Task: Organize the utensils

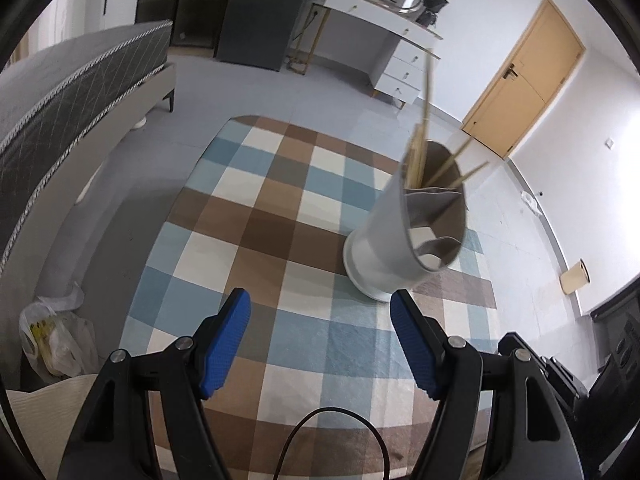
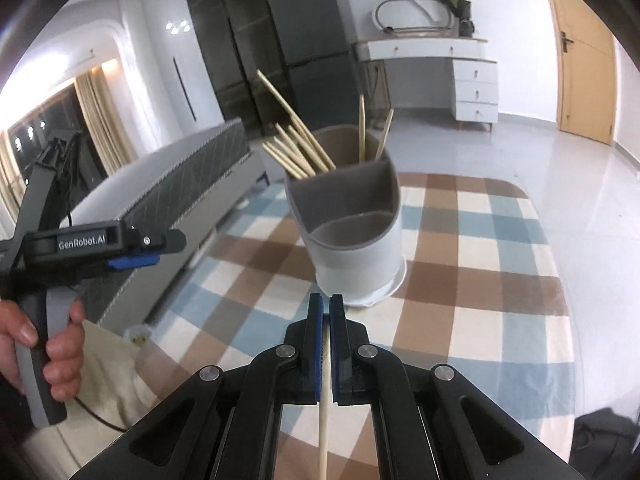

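A grey utensil holder (image 1: 394, 236) (image 2: 352, 232) with a white base stands on the checked tablecloth (image 1: 256, 216) (image 2: 480, 280). Several wooden chopsticks (image 1: 420, 152) (image 2: 296, 144) stick out of its rear compartments; the front compartment looks empty. My left gripper (image 1: 320, 312) hangs open over the cloth, left of and nearer than the holder, with nothing between its blue pads (image 1: 226, 336). My right gripper (image 2: 326, 312) is shut on a single pale chopstick (image 2: 325, 408), which runs back between the pads toward the camera. The left gripper (image 2: 132, 258) also shows at the left of the right wrist view, in a person's hand (image 2: 52, 344).
A bed with a grey quilted mattress (image 1: 76, 80) (image 2: 176, 184) runs along the table's left side. A plastic bag (image 1: 56, 340) lies on the floor by it. A white desk (image 1: 380, 20) (image 2: 440, 64), a dark fridge (image 2: 312, 52) and a wooden door (image 1: 528, 80) (image 2: 584, 52) stand farther back.
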{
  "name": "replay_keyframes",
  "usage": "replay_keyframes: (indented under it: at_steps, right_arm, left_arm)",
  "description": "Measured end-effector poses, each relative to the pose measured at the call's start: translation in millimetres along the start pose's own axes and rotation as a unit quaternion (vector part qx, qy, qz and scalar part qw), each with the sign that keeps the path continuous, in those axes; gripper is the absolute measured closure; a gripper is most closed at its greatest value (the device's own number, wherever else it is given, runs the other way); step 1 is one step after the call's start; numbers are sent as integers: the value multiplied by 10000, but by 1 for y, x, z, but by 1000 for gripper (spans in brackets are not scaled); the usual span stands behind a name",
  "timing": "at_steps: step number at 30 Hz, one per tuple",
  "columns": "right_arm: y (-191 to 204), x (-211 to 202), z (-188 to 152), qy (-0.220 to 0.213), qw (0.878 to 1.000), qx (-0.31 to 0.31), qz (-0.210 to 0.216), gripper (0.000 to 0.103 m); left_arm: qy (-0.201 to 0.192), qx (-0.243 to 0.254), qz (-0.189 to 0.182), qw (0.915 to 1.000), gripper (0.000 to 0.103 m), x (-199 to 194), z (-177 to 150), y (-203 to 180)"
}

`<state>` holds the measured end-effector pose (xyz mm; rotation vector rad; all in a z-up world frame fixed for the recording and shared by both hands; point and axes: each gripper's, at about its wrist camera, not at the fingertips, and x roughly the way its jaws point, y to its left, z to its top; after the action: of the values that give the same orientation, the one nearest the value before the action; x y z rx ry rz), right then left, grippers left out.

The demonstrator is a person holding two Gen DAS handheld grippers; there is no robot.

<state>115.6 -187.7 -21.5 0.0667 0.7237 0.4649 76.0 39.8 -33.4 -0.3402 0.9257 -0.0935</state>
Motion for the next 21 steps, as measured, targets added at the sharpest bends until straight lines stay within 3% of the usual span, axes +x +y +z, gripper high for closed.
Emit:
replay_keyframes:
  at_steps: [4,8,21]
  right_arm:
    - [8,-13,2,-238,9997,-22,9,101]
    - [8,-21,6,-453,9990,10,38,101]
    - [0,-38,33,-971,9948,129,284,101]
  left_arm:
    - [82,125,103,9998,35,-11,4,-11]
    - [17,588,437,9973,35,-31,12,-32]
    - [-200,1084,390,9931,35,-51,25,-66]
